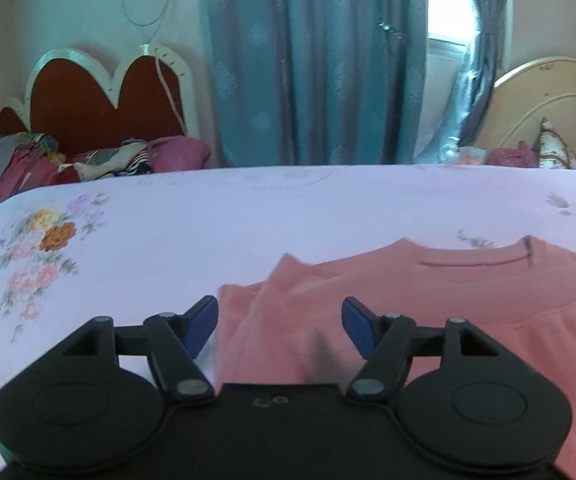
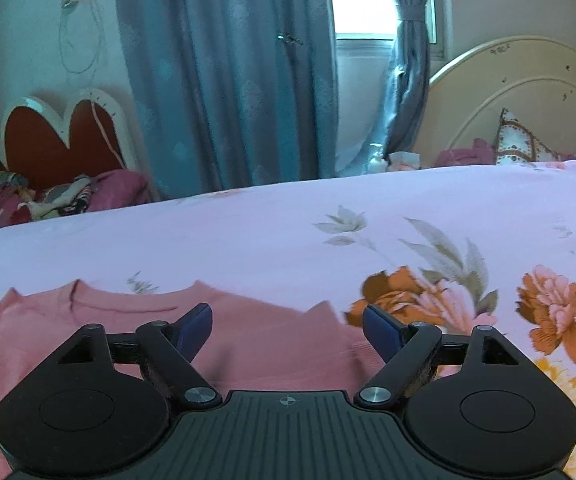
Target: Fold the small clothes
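No legible brand, label or writing anywhere; only a small embossed mark on the left gripper (image 1: 280,326) body and a crosshair mark on the right gripper (image 2: 287,330) body, neither readable as text.

Left gripper: jaws spread wide, blue pads (image 1: 202,330) well apart, nothing between them, nothing gripped. Poised over the left part of the pink shirt (image 1: 428,300); contact with the cloth cannot be told.

Right gripper: jaws likewise spread wide, gripping nothing. Poised over the right part of the pink shirt (image 2: 248,332), right pad (image 2: 380,334) near the shirt's right edge.

Pink shirt: flat on the floral bedsheet (image 1: 208,240), neckline away from the grippers, left sleeve area doubled into folds in the left wrist view.

Seen beyond the shirt in both views: red heart-shaped headboard (image 1: 100,96), blue curtains (image 1: 316,64), cream headboard (image 1: 556,100). Right wrist view only: large orange and pink blooms (image 2: 548,312) printed on the sheet right of the shirt.
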Demonstrator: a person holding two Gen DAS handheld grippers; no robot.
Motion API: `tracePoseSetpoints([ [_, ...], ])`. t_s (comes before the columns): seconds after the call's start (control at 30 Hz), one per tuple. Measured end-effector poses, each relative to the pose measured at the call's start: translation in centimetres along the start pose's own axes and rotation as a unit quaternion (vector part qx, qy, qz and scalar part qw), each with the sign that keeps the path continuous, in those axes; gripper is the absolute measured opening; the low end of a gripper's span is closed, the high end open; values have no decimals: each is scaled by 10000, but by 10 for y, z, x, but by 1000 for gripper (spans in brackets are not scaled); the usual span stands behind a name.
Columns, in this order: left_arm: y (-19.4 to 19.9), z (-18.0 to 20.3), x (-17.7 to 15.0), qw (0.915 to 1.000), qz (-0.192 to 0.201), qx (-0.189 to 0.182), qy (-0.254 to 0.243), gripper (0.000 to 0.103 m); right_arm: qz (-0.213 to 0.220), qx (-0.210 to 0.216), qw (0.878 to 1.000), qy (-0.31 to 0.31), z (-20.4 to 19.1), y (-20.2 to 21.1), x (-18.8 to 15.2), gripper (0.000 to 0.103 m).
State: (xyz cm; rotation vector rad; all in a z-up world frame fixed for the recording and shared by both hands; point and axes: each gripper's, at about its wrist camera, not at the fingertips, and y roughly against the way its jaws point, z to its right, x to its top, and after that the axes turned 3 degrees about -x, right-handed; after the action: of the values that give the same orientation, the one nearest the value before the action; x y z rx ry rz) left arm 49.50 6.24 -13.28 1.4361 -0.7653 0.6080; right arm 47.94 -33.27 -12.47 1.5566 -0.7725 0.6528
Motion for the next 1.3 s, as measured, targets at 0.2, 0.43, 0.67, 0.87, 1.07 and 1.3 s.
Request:
tracePoseSetpoints([
  [0.2, 14, 32, 2, 9994, 48, -348, -61, 70, -239, 313, 9990, 227, -27, 1, -10, 46],
  [0.43, 12, 63, -26, 9978, -202, -585, -220, 71, -457, 721, 9937, 723, -67, 14, -45, 46],
  [0.67, 8, 40, -71, 9980, -445, -326, -298, 79, -637, 376, 9917, 1054, -57, 13, -81, 46],
  [0.87, 21, 10, -87, 9980, -624, 81, -83, 81, -571, 138, 9962, 644, -27, 25, -86, 46],
  [1.07, 41, 11, -93, 9979, -589, 280, -61, 78, -414, 258, 9958, 774, -38, 54, -93, 46],
  [1.3, 58, -2, -116, 9966, -729, 375, 108, 78, -581, 46, 9962, 645, -15, 60, -113, 46],
])
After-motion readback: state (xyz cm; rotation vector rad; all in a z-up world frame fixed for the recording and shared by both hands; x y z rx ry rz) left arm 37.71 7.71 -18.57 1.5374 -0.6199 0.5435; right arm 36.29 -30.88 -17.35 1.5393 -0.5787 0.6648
